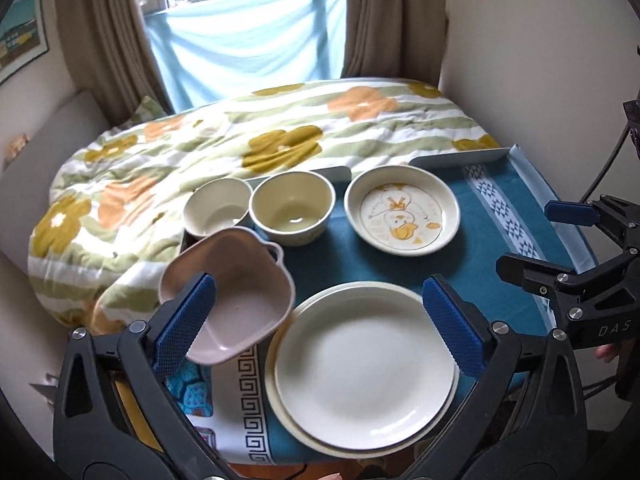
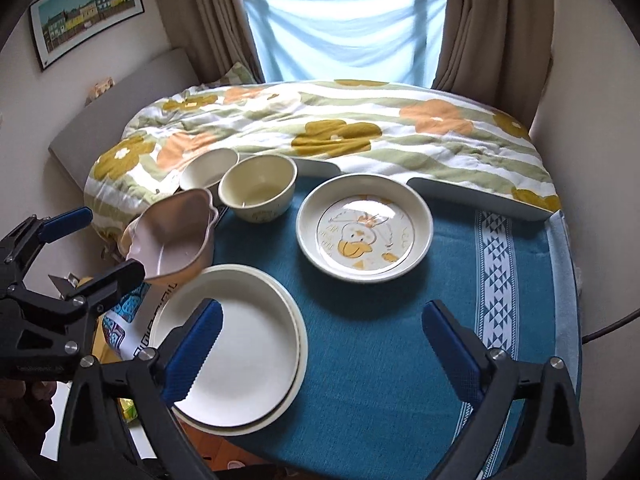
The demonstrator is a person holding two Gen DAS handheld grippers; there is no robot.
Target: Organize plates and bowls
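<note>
While the pink bowl (image 1: pixel 228 296) hangs tilted at the lower left of your left view, its mouth faces up and toward the camera, with its eared handle (image 1: pixel 274 249) pointing to the upper right. Your left gripper (image 1: pixel 320 322) stands wide apart, its left pad (image 1: pixel 184 320) touching the bowl's near rim; whether it bears the bowl I cannot tell. Just right of the bowl lie two stacked white plates (image 1: pixel 366 368) on the teal cloth (image 1: pixel 480 248). Your right gripper (image 2: pixel 324 346) gapes wide too, holding nothing.
</note>
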